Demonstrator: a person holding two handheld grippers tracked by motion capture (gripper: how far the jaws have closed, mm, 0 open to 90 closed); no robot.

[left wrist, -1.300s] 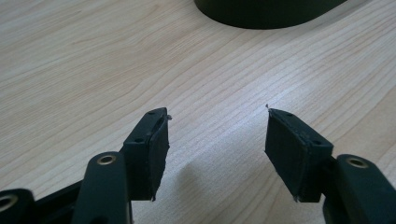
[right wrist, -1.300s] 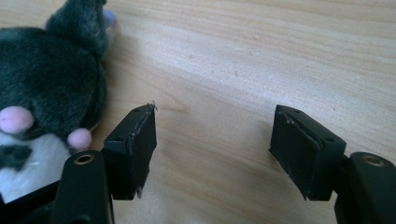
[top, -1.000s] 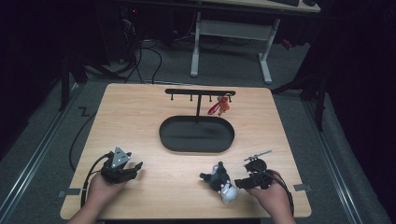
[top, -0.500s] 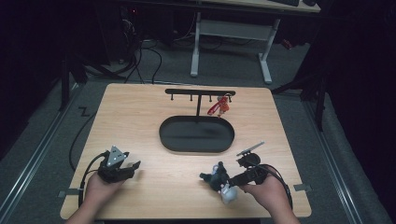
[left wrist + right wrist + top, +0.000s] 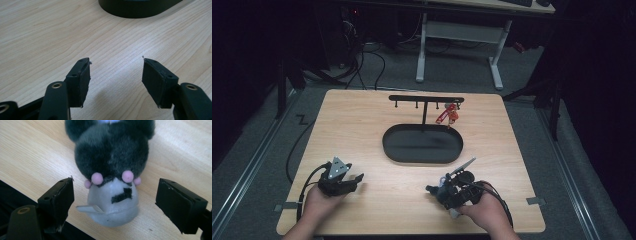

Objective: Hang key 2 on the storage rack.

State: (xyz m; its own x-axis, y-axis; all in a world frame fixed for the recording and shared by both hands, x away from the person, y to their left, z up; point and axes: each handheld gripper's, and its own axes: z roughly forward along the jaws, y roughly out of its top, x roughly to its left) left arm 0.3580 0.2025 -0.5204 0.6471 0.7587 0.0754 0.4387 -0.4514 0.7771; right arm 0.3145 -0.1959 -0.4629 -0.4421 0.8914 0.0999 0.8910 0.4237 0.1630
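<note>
A small plush toy (image 5: 112,167) with dark grey fur, pink beads and a pale face lies on the wooden table (image 5: 362,125) near its front edge. My right gripper (image 5: 115,192) is open, one jaw on each side of the toy's pale end, neither touching it. In the high view the right gripper (image 5: 439,192) covers most of the plush toy (image 5: 454,213). My left gripper (image 5: 354,182) rests at the front left, and the left gripper (image 5: 116,77) is open over bare wood with nothing between its jaws.
A black oval tray (image 5: 422,156) sits mid-table, and its rim (image 5: 140,10) lies ahead of the left jaws. Behind it stands a black hook rack (image 5: 427,98) with a red keychain (image 5: 447,115) hanging at its right end. The table's front edge (image 5: 15,192) is close by.
My right gripper has moved left from beside the plush toy to over it, jaws now straddling it. The left gripper has barely shifted.
</note>
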